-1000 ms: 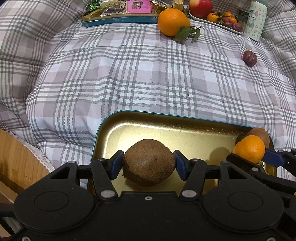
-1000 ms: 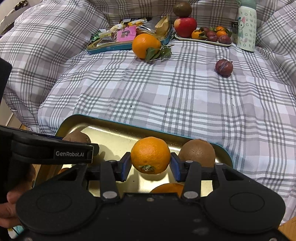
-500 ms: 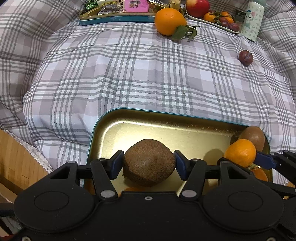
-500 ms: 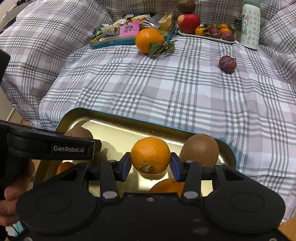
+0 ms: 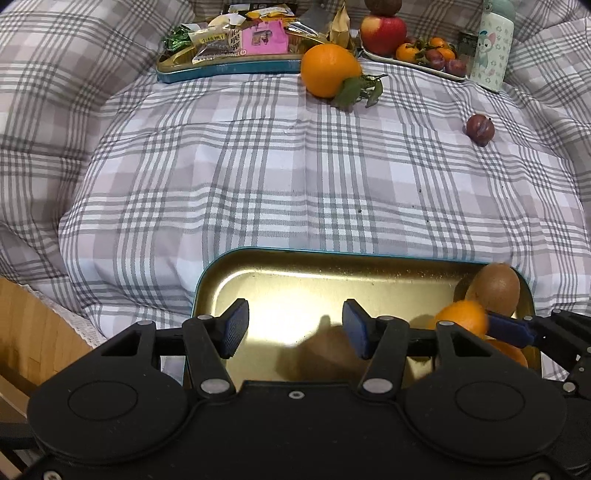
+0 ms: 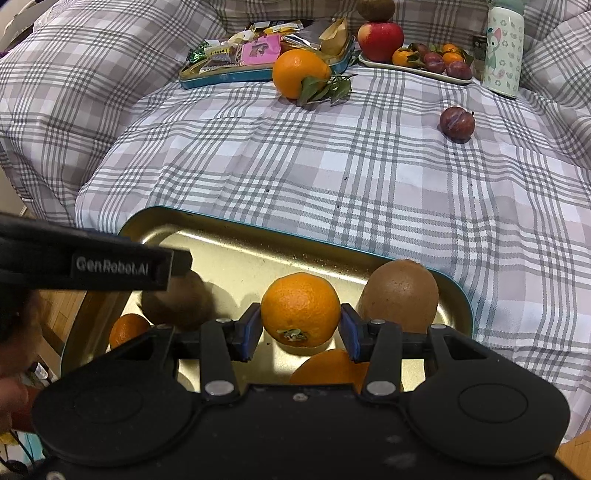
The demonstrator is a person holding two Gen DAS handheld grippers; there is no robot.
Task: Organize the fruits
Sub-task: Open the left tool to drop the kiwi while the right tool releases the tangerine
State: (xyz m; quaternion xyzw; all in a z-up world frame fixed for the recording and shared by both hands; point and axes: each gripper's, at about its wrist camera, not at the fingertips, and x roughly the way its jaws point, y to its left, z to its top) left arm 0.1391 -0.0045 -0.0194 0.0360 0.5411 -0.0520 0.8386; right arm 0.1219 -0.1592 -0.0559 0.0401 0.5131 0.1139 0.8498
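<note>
A gold tray with a teal rim [image 5: 273, 266] [image 6: 221, 254] lies at the near edge of the plaid quilt. My left gripper [image 5: 291, 328] is open above it; a blurred brown kiwi [image 5: 325, 354] [image 6: 177, 302] sits below its jaws in the tray. My right gripper [image 6: 301, 332] is shut on a small orange [image 6: 301, 308] [image 5: 461, 319] over the tray. A second kiwi [image 6: 400, 295] [image 5: 495, 288] rests at the tray's right end. Two more small oranges [image 6: 328, 369] [image 6: 127, 328] lie in the tray.
A large orange with leaves [image 5: 330, 70] [image 6: 299, 72] and a loose plum [image 5: 479, 128] [image 6: 456, 122] lie on the quilt. At the back stand a snack tray [image 5: 229, 66], a fruit plate [image 6: 413, 70] with an apple [image 6: 380, 35], and a bottle [image 6: 503, 48].
My left gripper has opened and let go of the kiwi, which has dropped into the tray. My right gripper still holds the small orange.
</note>
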